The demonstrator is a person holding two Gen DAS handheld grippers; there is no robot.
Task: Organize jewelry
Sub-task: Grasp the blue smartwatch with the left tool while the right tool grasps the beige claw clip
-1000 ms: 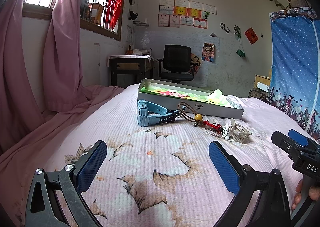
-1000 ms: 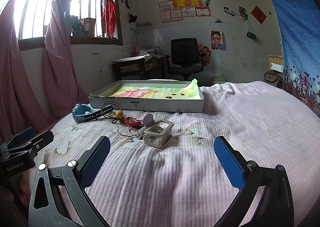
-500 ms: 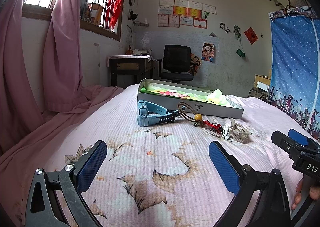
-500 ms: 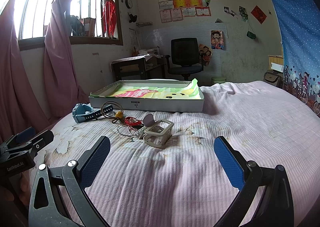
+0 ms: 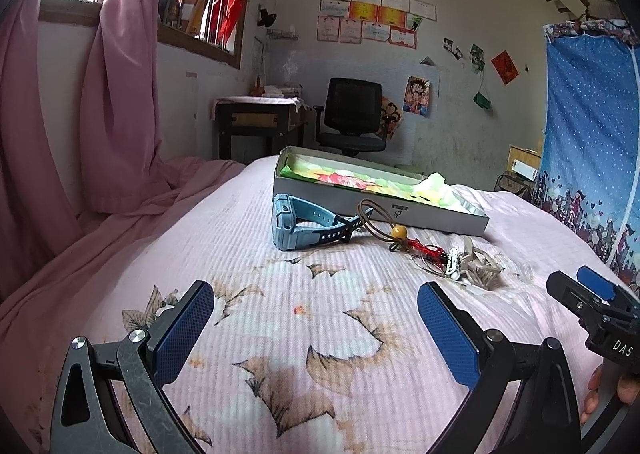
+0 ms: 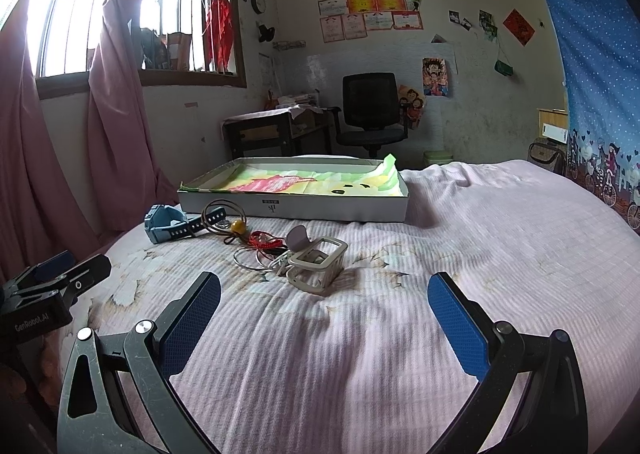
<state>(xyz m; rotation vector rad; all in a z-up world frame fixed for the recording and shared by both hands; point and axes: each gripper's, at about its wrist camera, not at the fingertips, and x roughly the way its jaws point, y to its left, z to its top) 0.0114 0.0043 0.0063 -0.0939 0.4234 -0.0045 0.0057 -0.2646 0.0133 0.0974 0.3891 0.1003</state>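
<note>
A shallow white box lined with bright paper lies on the pink bed. In front of it lie a blue watch, a brown cord bracelet with a yellow bead, a red braided bracelet, thin silver rings and a beige hair claw. My left gripper is open and empty, short of the watch. My right gripper is open and empty, just short of the hair claw.
The bed has a pink flowered spread. Pink curtains hang at the left. A desk and a black office chair stand beyond the bed. A blue curtain hangs at the right.
</note>
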